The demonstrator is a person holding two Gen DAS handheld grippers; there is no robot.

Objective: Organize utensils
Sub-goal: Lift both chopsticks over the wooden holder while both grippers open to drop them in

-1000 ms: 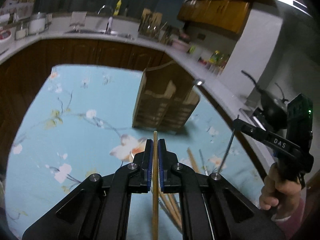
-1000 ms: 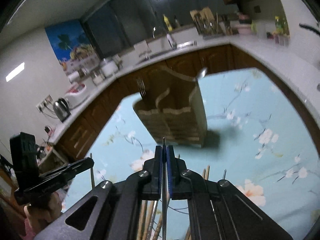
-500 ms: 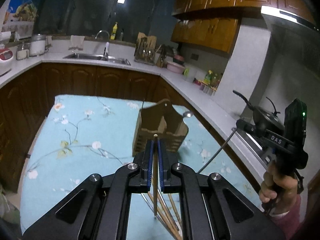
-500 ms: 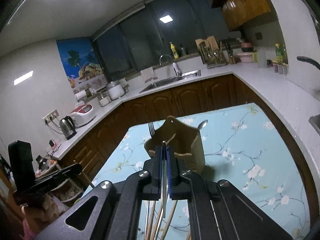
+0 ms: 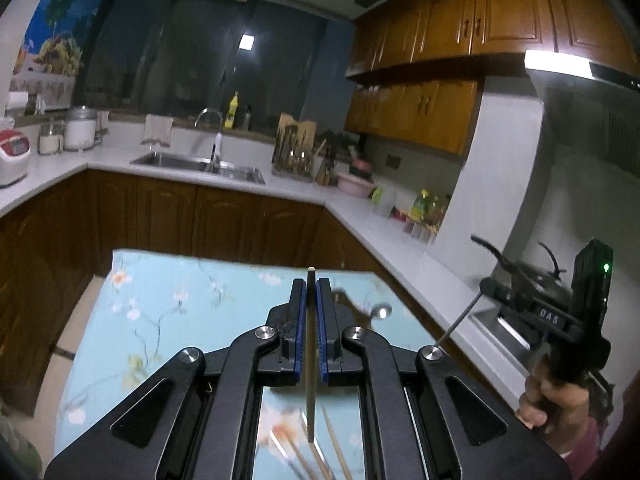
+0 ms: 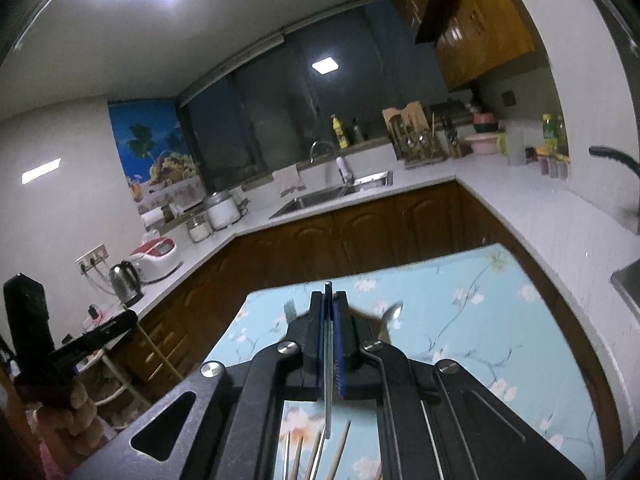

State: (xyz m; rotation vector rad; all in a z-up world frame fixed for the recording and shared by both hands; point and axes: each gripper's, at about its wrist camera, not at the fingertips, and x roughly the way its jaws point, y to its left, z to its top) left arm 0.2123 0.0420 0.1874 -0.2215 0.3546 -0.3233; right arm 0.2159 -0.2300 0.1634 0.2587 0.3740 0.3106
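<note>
My left gripper (image 5: 311, 285) is shut on a wooden chopstick (image 5: 310, 400) that stands upright between its blue pads, above the blue floral tablecloth (image 5: 160, 312). My right gripper (image 6: 329, 294) is shut on a thin metal chopstick (image 6: 328, 404), also upright. The wooden utensil holder is hidden behind the fingers in both views; only its spoon (image 6: 393, 314) and fork tines (image 6: 289, 307) show. Several loose chopsticks (image 6: 316, 452) lie on the cloth below. In the left wrist view the right gripper (image 5: 486, 285) is at the right, a hand around its handle.
The table (image 6: 500, 320) stands inside an L-shaped white counter (image 5: 360, 216) with brown cabinets. A sink (image 5: 200, 164), a knife rack (image 5: 294, 148) and a pink bowl (image 5: 354, 180) are on it. A kettle (image 6: 126, 280) and rice cooker (image 6: 158, 260) stand at the left.
Both grippers have risen and tipped upward with their chopsticks still held. The wooden holder has sunk out of sight behind the fingers, and more of the kitchen shows.
</note>
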